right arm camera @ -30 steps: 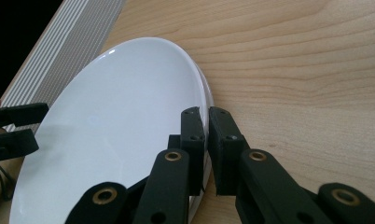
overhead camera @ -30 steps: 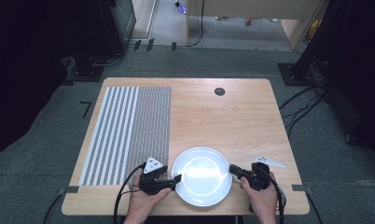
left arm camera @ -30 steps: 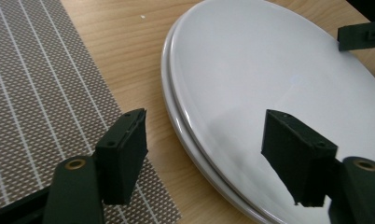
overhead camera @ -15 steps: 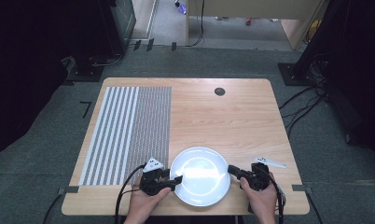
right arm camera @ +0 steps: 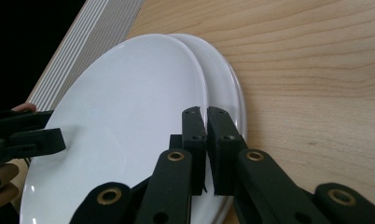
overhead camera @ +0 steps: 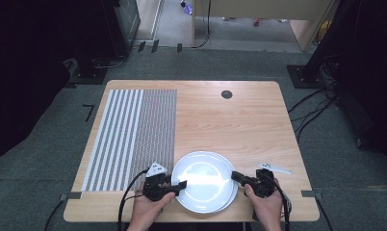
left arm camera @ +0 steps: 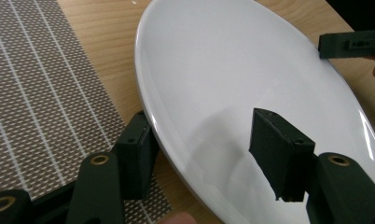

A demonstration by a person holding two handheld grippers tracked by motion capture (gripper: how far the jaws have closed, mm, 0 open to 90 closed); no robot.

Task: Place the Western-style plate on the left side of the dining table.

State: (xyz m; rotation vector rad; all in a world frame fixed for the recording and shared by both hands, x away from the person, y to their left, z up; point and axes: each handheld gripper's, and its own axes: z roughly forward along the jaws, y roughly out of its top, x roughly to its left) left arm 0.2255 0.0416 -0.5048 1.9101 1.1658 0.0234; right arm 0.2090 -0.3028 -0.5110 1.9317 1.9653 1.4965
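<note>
Two white plates lie stacked near the table's front edge. The top plate sits shifted left, so the lower plate shows as a crescent at its right. My left gripper is open and straddles the top plate's left rim, one jaw under it by the mat, the other above the plate. My right gripper is shut on the top plate's right rim.
A striped grey-and-white placemat covers the left part of the wooden table. A black round grommet sits near the far edge. Dark equipment and cables stand on the floor around the table.
The top plate has shifted slightly left over the lower one, and both grippers moved left with it.
</note>
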